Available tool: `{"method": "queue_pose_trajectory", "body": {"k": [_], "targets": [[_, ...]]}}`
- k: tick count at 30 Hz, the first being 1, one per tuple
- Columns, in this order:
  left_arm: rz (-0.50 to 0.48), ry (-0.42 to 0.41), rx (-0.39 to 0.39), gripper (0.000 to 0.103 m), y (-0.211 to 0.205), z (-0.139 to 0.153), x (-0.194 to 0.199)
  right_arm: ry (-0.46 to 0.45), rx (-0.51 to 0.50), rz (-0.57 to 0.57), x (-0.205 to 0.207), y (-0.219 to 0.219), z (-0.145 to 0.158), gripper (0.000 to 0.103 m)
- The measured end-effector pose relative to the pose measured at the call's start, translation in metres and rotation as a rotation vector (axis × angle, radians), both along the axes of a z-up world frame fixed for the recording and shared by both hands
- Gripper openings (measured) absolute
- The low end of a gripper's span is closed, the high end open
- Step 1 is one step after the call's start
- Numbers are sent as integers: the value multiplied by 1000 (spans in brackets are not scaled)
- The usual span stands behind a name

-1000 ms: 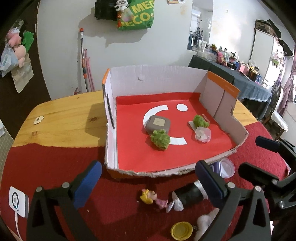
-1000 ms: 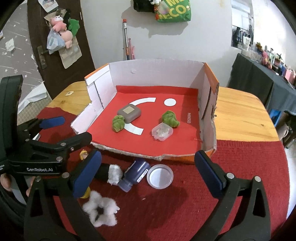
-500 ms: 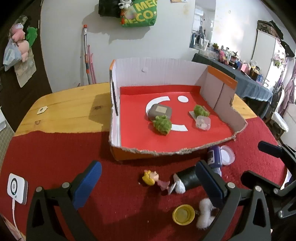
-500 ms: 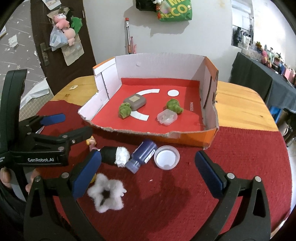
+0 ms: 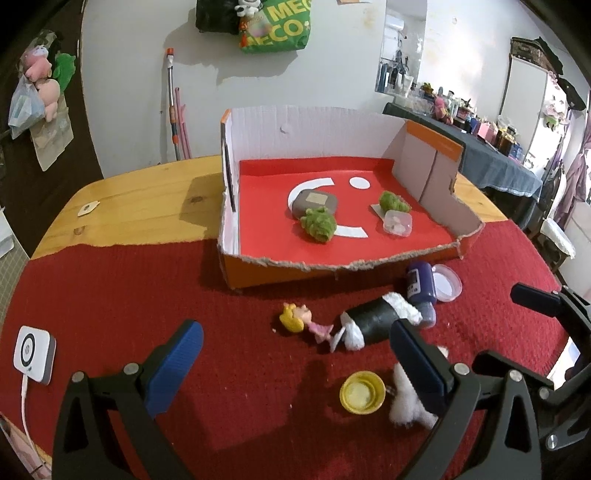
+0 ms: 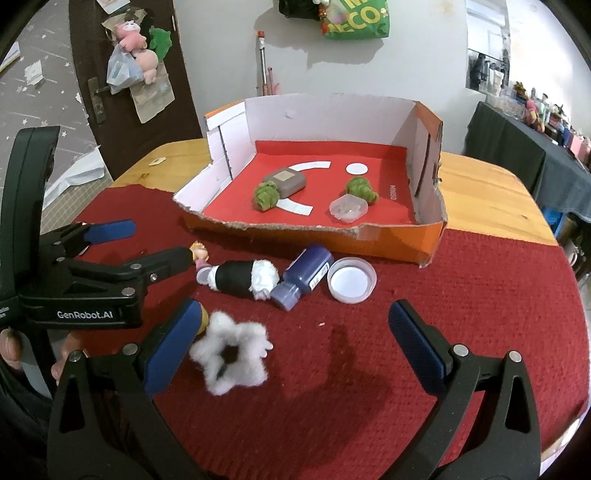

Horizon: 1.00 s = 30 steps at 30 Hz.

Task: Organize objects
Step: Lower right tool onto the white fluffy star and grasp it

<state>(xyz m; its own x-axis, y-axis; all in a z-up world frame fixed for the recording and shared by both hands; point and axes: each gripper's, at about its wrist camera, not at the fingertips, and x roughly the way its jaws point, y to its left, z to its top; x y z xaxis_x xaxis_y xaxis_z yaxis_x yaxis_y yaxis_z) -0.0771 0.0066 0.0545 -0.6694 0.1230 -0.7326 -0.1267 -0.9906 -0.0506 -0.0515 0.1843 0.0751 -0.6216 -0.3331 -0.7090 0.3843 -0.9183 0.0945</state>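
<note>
An open cardboard box (image 5: pixel 255 273) (image 6: pixel 388 240) with a red floor holds a grey case (image 5: pixel 314 202), two green tufts (image 5: pixel 318 229) and a small clear tub (image 5: pixel 397 223). On the red cloth in front lie a small doll (image 5: pixel 301 323), a black roll with white stuffing (image 6: pixel 240 278), a purple bottle (image 6: pixel 308 273), a white lid (image 6: pixel 352 280), a yellow cap (image 5: pixel 362 392) and a white fluffy ring (image 6: pixel 232 356). My left gripper (image 5: pixel 291 365) is open and empty above the cloth near the doll. My right gripper (image 6: pixel 291 349) is open and empty above the fluffy ring.
A white device with a cable (image 5: pixel 34 353) lies at the cloth's left edge. Bare wooden tabletop (image 5: pixel 140 210) extends behind and left of the box. A wall with a hanging green bag (image 5: pixel 275 26) stands behind the table.
Both grippers have pulled back from the box, so the loose items on the cloth show fuller in view. Both stay open. No object has moved.
</note>
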Motion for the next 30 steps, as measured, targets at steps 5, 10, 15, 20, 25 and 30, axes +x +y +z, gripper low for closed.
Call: {"method": "queue_pose_trajectory", "body": {"k": [5, 10, 15, 20, 25, 30], "targets": [[0, -3, -5, 103, 1, -4, 8, -2, 9, 7, 9, -3, -5, 103], [4, -9, -6, 103, 0, -8, 13, -10, 19, 18, 15, -7, -12, 103], [14, -23, -3, 103, -4, -13, 18, -37, 32, 43, 19, -15, -25, 103], [23, -31, -8, 103, -8, -17, 22, -60, 47, 68, 19, -25, -38, 103], [29, -34, -12, 103, -11, -18, 23, -62, 77, 85, 17, -36, -48, 103], [12, -42, -8, 103, -8, -20, 25, -44, 137, 79, 16, -38, -56, 103]]}}
